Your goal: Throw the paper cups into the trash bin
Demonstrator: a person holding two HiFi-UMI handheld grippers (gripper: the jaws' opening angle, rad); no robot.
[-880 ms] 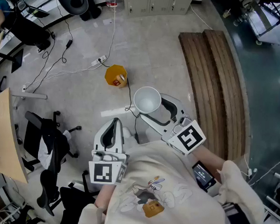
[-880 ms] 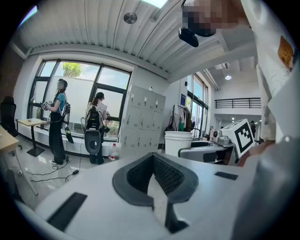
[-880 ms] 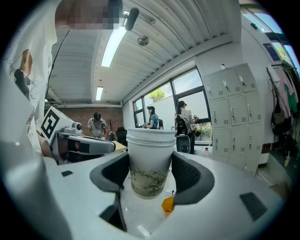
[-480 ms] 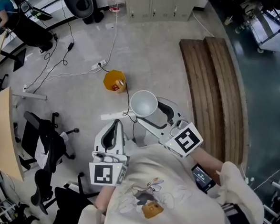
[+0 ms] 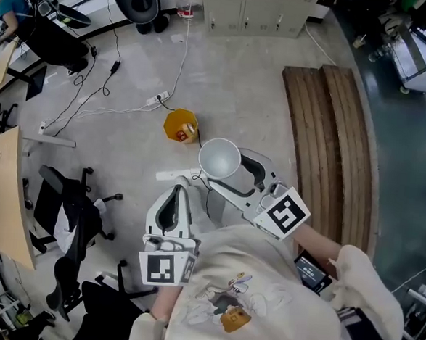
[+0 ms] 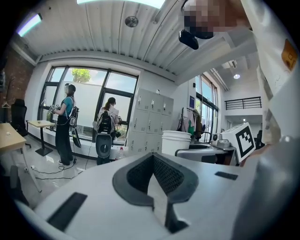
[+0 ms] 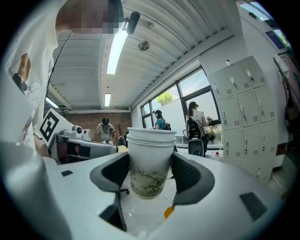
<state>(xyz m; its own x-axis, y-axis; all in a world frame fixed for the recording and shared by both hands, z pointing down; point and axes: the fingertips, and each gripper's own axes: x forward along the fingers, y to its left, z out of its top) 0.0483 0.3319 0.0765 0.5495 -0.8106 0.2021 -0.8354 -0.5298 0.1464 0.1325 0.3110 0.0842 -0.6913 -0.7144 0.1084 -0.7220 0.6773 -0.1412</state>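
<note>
A stack of white paper cups (image 5: 219, 157) with a green leaf print (image 7: 149, 161) stands upright between the pads of my right gripper (image 5: 226, 168), which is shut on its sides (image 7: 150, 173). The cups' mouth faces up at the head view. My left gripper (image 5: 169, 208) is held lower left of it, its jaws closed together with nothing between them (image 6: 154, 185). The left gripper view also catches the cups (image 6: 176, 141) off to its right. A small yellow container (image 5: 180, 125) sits on the grey floor beyond the cups.
Long wooden planks (image 5: 335, 138) lie on the floor at the right. Black office chairs (image 5: 72, 214) and a wooden desk (image 5: 7, 195) are at the left. Cables and a power strip (image 5: 158, 96) cross the floor. Grey lockers (image 5: 260, 9) line the far wall, with people near the windows.
The floor has drifted a little in the head view, and the yellow container sits slightly further right. Both grippers hold almost the same pose, the cups still gripped.
</note>
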